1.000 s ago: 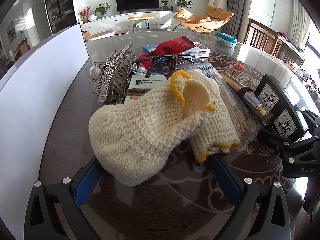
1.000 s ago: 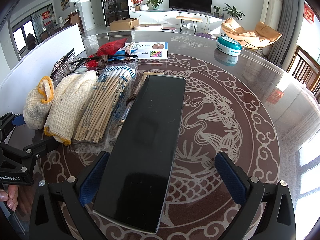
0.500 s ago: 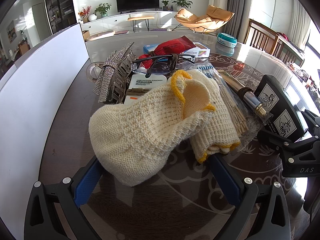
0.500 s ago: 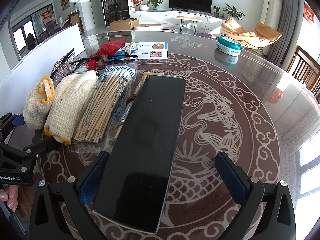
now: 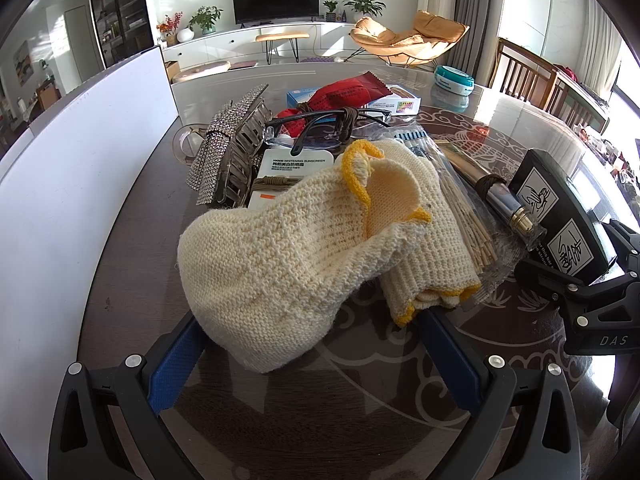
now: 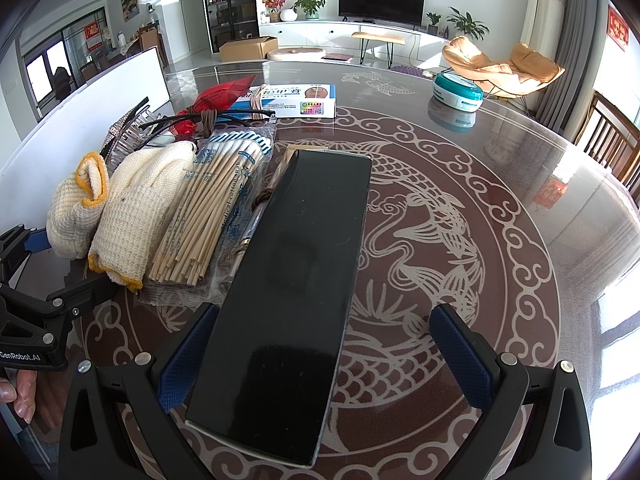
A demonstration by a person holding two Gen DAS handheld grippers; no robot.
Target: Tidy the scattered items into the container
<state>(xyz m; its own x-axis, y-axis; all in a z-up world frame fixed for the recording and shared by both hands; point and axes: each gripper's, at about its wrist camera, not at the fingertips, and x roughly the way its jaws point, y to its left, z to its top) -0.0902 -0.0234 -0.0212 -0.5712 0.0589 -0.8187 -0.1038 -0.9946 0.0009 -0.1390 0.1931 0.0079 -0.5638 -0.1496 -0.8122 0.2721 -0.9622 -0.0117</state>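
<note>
A pile of scattered items lies on the glass table. Two cream knit gloves (image 5: 288, 248) with yellow cuffs sit between the wide-apart fingers of my left gripper (image 5: 314, 340), which is open; whether the pads touch the knit I cannot tell. A long black box (image 6: 296, 280) lies flat between the fingers of my right gripper (image 6: 324, 318), also open, with the box close to its left finger (image 6: 188, 352). A bag of wooden swab sticks (image 6: 212, 208) and a metal tube (image 5: 504, 204) lie between the gloves and the box. A tall white panel (image 5: 60, 168) stands along the left.
Behind the gloves lie a rhinestone hair clip (image 5: 224, 152), glasses (image 5: 320, 128), a sunscreen card (image 5: 296, 164), a red packet (image 5: 352, 94) and a blue-white carton (image 6: 296, 104). A teal round tin (image 6: 458, 94) stands far right. Patterned tabletop (image 6: 460, 220) lies bare to the right.
</note>
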